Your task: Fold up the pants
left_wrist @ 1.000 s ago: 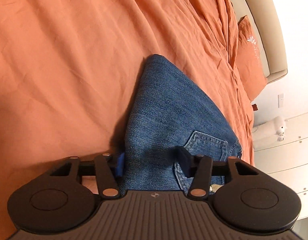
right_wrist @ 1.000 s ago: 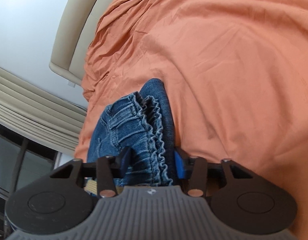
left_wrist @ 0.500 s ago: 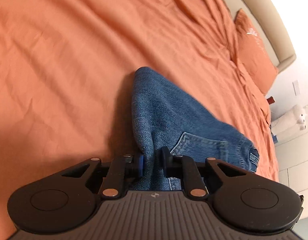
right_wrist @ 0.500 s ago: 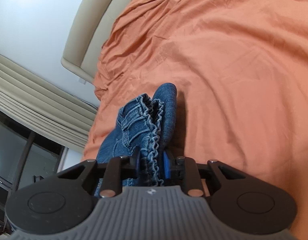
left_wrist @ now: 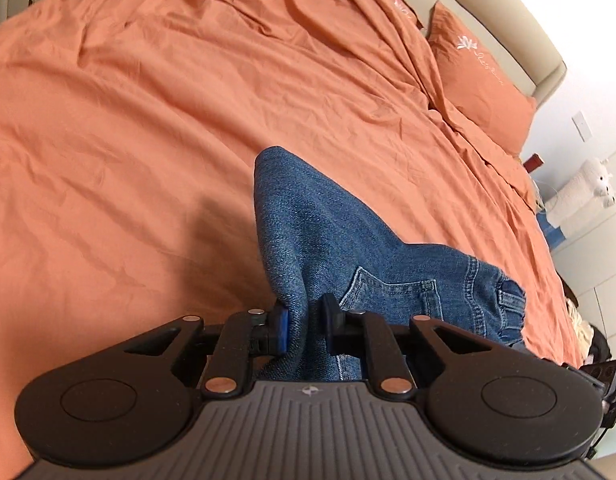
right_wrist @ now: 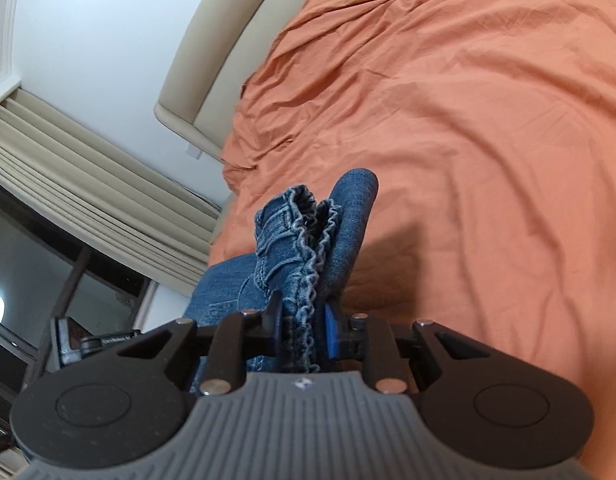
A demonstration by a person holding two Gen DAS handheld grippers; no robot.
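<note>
Right gripper (right_wrist: 304,330) clamped tight on blue denim pants (right_wrist: 308,240), fingers pinching the ruffled elastic waistband (right_wrist: 314,252). Folded denim bunched up and hanging above the wrinkled orange bedsheet (right_wrist: 468,140). Beige padded headboard (right_wrist: 212,52) off to the upper left, pleated cream curtain (right_wrist: 76,184) beside a dark window (right_wrist: 32,264).

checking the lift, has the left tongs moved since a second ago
Yes. The left tongs closed on the jeans and rose, since more bedspread and the pillow now show.

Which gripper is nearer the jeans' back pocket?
Left. The left gripper clamps denim right beside the back pocket; the right gripper clamps the ruffled waistband, no pocket visible there.
</note>
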